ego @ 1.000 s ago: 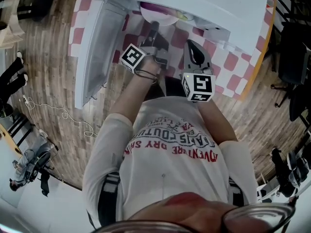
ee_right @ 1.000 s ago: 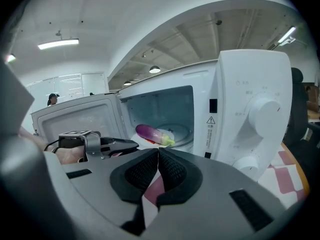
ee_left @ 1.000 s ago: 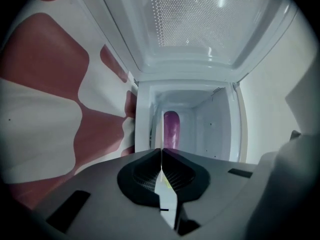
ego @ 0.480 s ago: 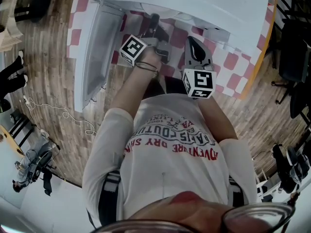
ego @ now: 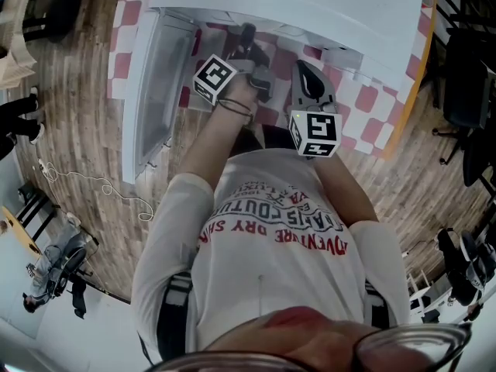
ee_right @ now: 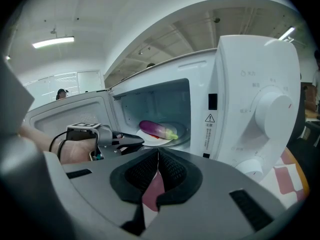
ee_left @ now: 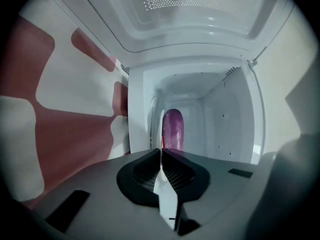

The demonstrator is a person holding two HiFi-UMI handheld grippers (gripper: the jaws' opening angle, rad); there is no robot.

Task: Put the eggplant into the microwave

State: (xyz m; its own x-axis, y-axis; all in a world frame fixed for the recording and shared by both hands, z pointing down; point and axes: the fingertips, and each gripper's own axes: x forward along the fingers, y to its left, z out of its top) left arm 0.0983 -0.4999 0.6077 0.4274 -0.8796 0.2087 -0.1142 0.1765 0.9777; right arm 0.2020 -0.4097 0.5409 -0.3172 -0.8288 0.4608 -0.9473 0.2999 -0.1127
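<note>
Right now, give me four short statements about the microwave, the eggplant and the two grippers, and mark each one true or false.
1. The eggplant lies inside the microwave. True.
2. The microwave door is closed. False: it stands open, swung out to the left of the opening.
3. The left gripper grips the eggplant. False: its jaws are together with nothing between them, and the eggplant lies apart from it, deeper in the cavity.
4. The right gripper is shut and empty. True.
</note>
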